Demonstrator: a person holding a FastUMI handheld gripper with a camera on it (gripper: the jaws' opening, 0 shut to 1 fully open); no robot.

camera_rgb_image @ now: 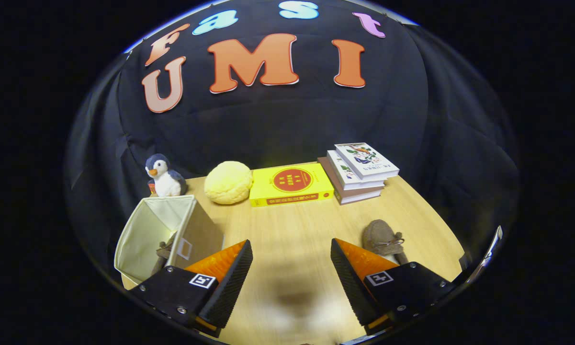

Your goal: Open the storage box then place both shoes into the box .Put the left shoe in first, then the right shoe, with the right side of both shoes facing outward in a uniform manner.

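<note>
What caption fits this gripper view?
Open gripper above wooden table: one brown shoe in beige fabric box, other brown shoe outside.

A light wooden counter (292,230) with a fine straight grain fills the booth's floor space, its surface lit warmly from above so that a soft, blurred shadow pools near its front. Behind and to both sides hangs the wall (277,120) of black cloth, draped in loose folds at the corners. Along the counter's back edge sit a plush penguin (164,176), a round yellow cushion (229,182), a yellow book (291,184) lying flat, and a stack of three books (359,171) fanned slightly askew.
</note>
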